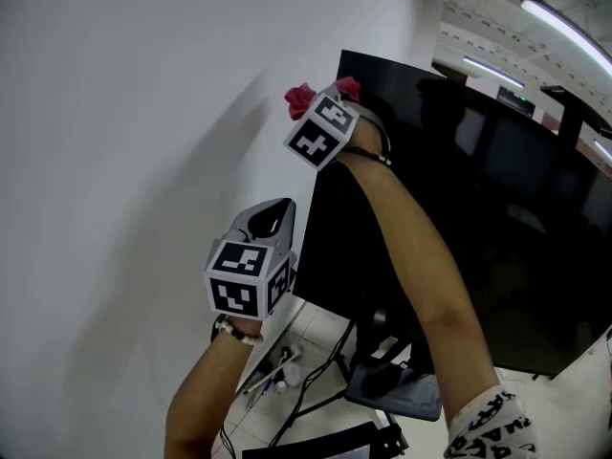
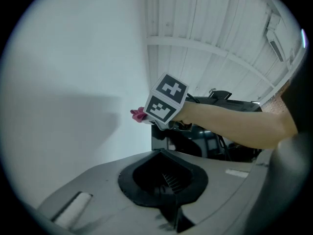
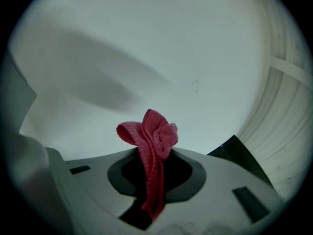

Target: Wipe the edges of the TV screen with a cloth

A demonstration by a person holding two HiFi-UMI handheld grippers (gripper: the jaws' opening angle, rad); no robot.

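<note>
The right gripper (image 1: 325, 98) is raised at the 12 o'clock part of the head view, level with the upper left corner of the black TV (image 1: 478, 208). Its jaws are closed tight on a red cloth (image 3: 154, 136). The fabric runs down through the gap between them and bunches in a ruffled knot above the tips. In the head view the cloth (image 1: 301, 98) shows on both sides of the gripper's marker cube, right by the TV's corner. Whether it actually touches the frame is hard to say. In the right gripper view a dark wedge of the TV (image 3: 239, 153) sits at 4 o'clock from the cloth, with white wall (image 3: 146, 43) behind it.

The left gripper (image 1: 271, 220) hangs at 7 o'clock from the right one, beside the TV's left edge and apart from it. In the left gripper view its jaws (image 2: 164, 190) are pressed together with nothing between them.

At 6 o'clock in the head view, black cables (image 1: 306, 390) trail over the tiled floor next to the TV stand base (image 1: 402, 390).
</note>
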